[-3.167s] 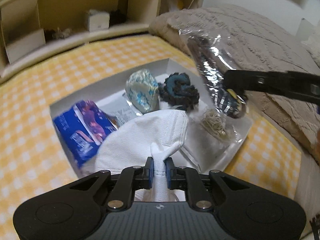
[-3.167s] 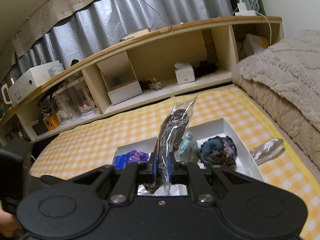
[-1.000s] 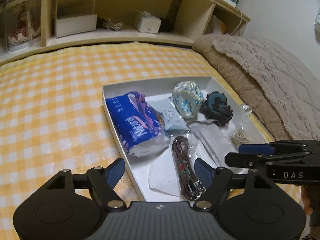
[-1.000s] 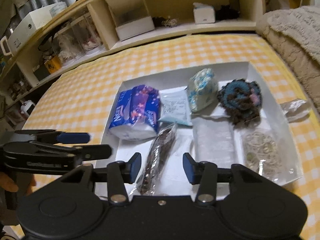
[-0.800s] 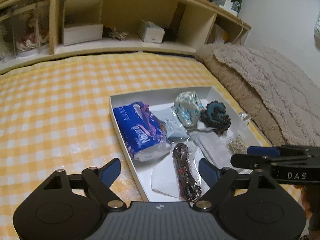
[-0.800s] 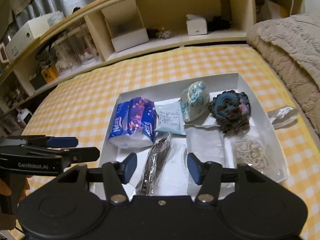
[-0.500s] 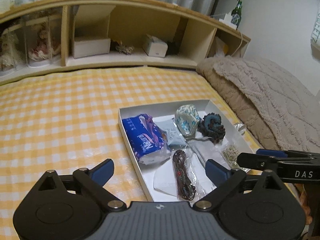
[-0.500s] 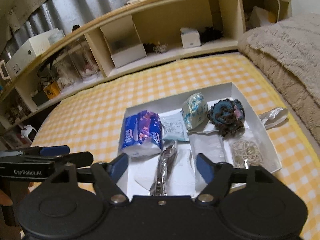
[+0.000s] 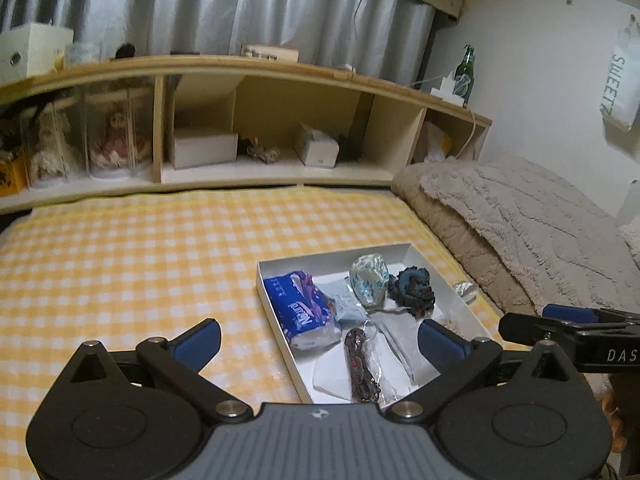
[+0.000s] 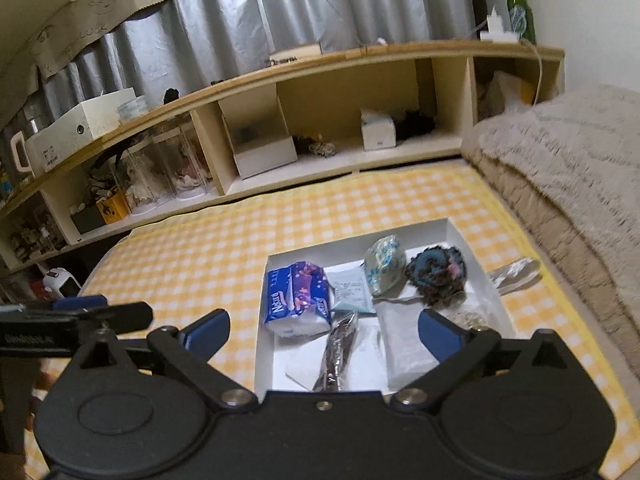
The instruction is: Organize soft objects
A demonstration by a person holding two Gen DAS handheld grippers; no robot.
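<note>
Both tools, left tool (image 9: 319, 336) and right tool (image 10: 324, 330), gape wide, empty; white box (image 10: 478, 256) holds blue tissue pack (image 10: 294, 296), crocheted piece (image 10: 438, 274).

On the bed (image 9: 120, 264) you had the box (image 9: 261, 280) lying right of centre, the shelf unit (image 9: 256, 92) behind it and the blanket (image 9: 520, 216) to its right. Inside the box, the tissue pack (image 9: 302, 312) lay at the left, the folded mask (image 9: 368, 278) and knitted piece (image 9: 414, 288) at the back, and the bagged cord (image 9: 360, 364) at the front.
</note>
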